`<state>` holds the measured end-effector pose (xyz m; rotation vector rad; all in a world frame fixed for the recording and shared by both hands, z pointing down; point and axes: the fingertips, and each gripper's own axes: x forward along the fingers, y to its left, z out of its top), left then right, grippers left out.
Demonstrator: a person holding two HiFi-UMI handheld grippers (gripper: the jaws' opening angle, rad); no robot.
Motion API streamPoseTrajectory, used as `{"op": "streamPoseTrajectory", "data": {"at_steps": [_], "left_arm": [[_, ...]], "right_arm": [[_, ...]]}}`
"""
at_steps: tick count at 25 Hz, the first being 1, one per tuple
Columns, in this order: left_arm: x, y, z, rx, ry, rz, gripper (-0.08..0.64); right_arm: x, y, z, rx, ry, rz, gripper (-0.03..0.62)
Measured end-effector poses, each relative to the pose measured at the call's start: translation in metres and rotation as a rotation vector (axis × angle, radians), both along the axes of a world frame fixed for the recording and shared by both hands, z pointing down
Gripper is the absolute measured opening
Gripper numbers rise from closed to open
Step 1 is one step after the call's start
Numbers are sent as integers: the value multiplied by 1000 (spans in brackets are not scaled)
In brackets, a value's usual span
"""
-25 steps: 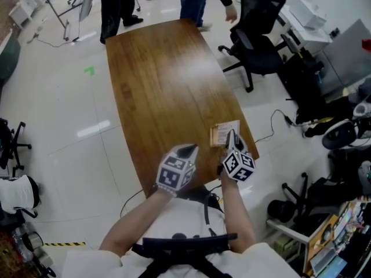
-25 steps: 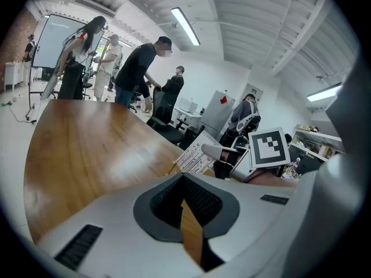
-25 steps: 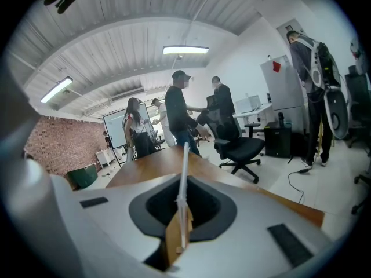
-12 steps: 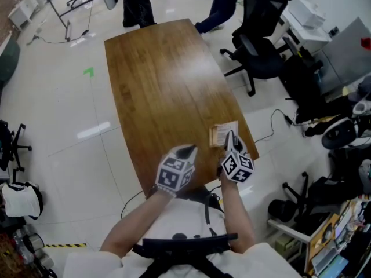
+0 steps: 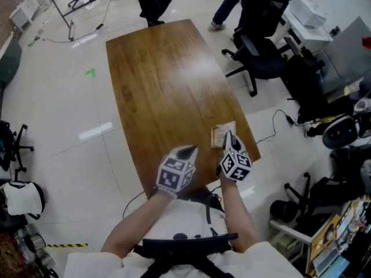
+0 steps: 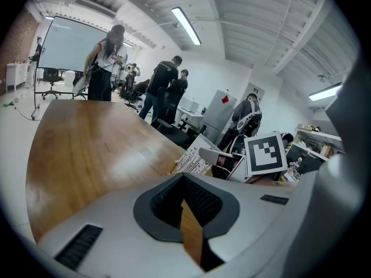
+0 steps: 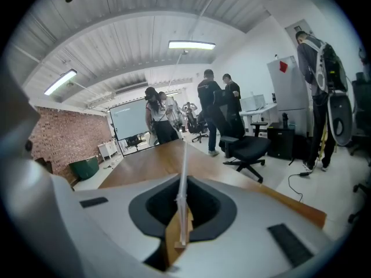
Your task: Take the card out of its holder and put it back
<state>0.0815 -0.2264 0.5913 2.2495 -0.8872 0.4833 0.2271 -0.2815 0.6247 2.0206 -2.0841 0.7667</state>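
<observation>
Your right gripper (image 5: 230,138) has its fingers clamped on the card (image 5: 219,134), which runs edge-on between them. The card sits at the right edge of the worktop (image 5: 156,80), near the end closest to you. Your left gripper (image 5: 186,150) hovers over that same end of the worktop. Its fingers are drawn to a narrow slit with nothing between them.

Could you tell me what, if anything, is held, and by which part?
The right gripper pinches the card by one edge; the left gripper holds nothing.
</observation>
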Motion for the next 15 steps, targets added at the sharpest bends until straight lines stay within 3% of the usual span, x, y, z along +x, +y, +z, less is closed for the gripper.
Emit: {"op": "streamPoseTrajectory", "data": {"at_steps": [15], "left_arm": [[-7,-2,6,-17,-15,-16,-5]], "right_arm": [[-9,-2,36,-61,-1,-10,21]]}}
